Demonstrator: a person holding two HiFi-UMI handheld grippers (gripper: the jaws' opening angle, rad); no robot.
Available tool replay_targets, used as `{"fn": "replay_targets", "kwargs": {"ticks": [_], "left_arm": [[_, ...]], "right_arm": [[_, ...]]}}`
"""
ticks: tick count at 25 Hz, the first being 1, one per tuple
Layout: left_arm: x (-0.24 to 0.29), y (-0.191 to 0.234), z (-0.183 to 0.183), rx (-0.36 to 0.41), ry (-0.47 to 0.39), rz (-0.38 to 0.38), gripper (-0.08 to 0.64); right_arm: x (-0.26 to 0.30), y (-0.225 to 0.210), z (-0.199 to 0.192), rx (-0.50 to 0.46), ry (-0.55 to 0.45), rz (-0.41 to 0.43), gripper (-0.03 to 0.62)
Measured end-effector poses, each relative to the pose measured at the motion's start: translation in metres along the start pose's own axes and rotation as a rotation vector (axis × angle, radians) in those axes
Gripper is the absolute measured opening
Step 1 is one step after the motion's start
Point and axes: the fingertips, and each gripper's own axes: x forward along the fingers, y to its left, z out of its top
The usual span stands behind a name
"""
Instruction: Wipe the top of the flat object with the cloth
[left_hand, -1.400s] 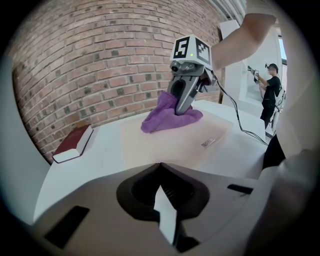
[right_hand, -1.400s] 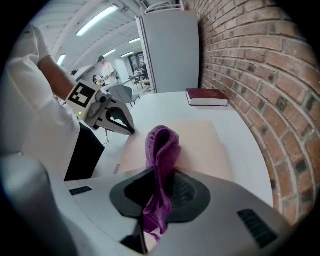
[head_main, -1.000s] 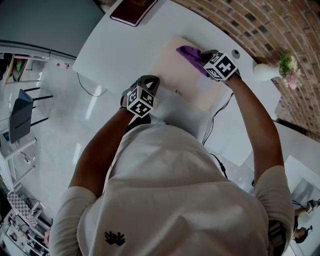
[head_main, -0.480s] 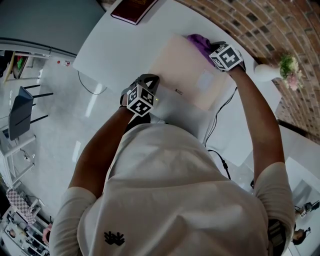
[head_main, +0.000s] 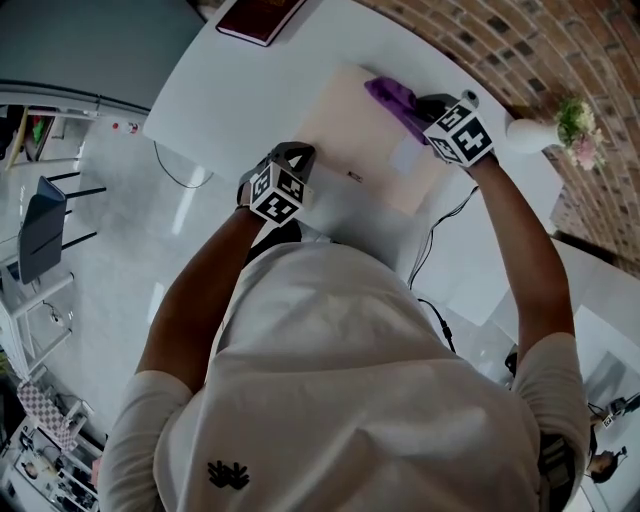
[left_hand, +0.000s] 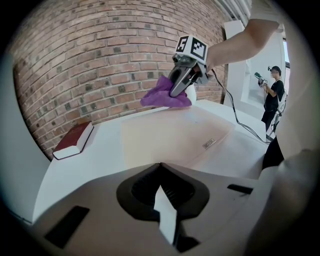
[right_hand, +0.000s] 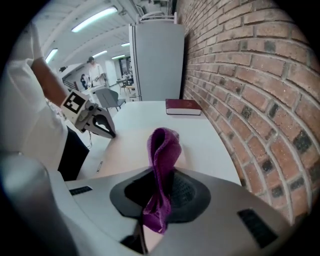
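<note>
White table (head_main: 225, 95) set against a brick wall (head_main: 520, 45); glossy floor (head_main: 110, 230) below its near edge.

Flat object (head_main: 355, 135): a pale beige sheet, flat on the table, with a small label (head_main: 354, 177) by its near edge. That near edge runs close to the table's near edge. Its far corner reaches toward the wall.

Open room: a bare stretch of table lies left of the sheet, up to a dark red book (head_main: 258, 15) at the far left corner. The book is well apart from the sheet. A cable (head_main: 435, 235) trails off the table on the right.

Right gripper (head_main: 428, 106): jaws clamped on the purple cloth (head_main: 393, 97), which stands folded between them. The cloth sits on the sheet's far end, near the wall.

Left gripper (head_main: 298, 155): jaws together, nothing between them, just beside the sheet's near left corner. Contact with the sheet cannot be told.

Containers: a white vase (head_main: 527, 136) by the wall, right of the right gripper, holds flowers (head_main: 575, 125).
</note>
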Motion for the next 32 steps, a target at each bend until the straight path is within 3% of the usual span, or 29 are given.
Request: {"fn": "replay_targets", "kwargs": {"ticks": [10, 16, 22, 32], "left_arm": [[0.001, -0.002, 0.000, 0.008, 0.001, 0.000, 0.023], [0.000, -0.005, 0.001, 0.014, 0.005, 0.000, 0.023], [0.001, -0.006, 0.001, 0.014, 0.008, 0.009, 0.023], [0.002, -0.007, 0.001, 0.022, 0.015, 0.014, 0.023]], "right_arm": [[-0.007, 0.115, -0.018, -0.033, 0.001, 0.202, 0.078], [0.006, 0.158, -0.035, -0.105, 0.048, 0.282, 0.078], [0.014, 0.145, -0.042, -0.105, 0.066, 0.265, 0.078], [0.012, 0.075, -0.046, -0.050, 0.063, 0.172, 0.078]]}}
